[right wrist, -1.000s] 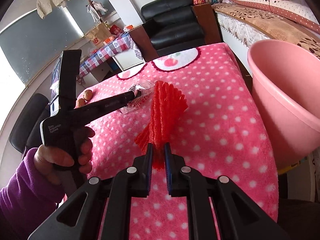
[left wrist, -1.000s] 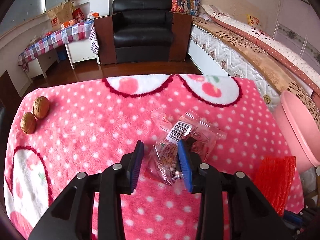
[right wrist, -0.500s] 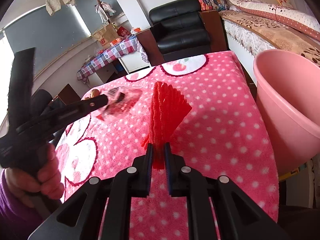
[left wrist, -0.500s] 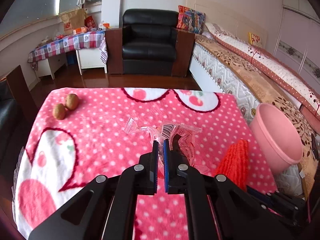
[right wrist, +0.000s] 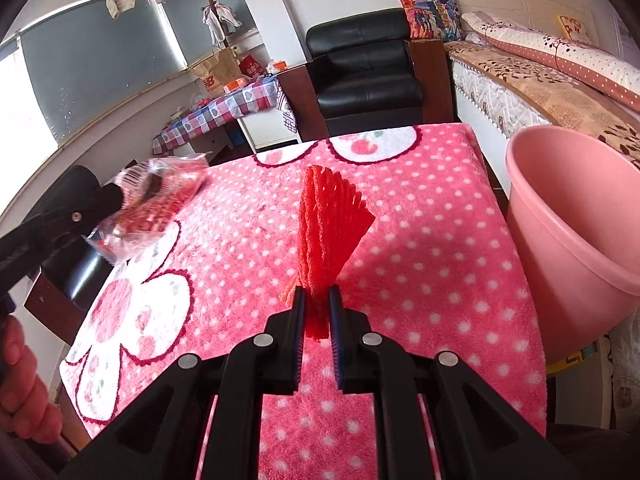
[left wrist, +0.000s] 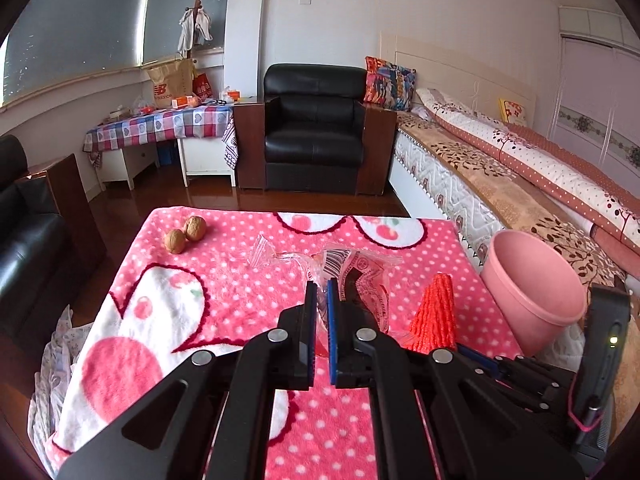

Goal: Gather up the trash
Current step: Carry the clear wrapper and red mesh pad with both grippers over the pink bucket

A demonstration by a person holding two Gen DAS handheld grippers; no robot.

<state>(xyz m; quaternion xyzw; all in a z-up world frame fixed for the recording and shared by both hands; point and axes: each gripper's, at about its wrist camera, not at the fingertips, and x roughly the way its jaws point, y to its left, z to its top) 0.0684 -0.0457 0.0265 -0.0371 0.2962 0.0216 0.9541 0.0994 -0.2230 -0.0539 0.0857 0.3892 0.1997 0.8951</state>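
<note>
Walnuts (left wrist: pixel 185 234): 2. Clear wrappers (left wrist: pixel 362 280): 1 bunch. Red foam nets (right wrist: pixel 328 224): 1. Pink bins (right wrist: pixel 576 232): 1. Claws: 2.

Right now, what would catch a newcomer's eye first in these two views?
The red foam net fanning up from the shut right gripper, above the pink dotted blanket. Next, the crinkly clear wrappers pinched in the left gripper. The pink bucket stands off the table's right edge.
</note>
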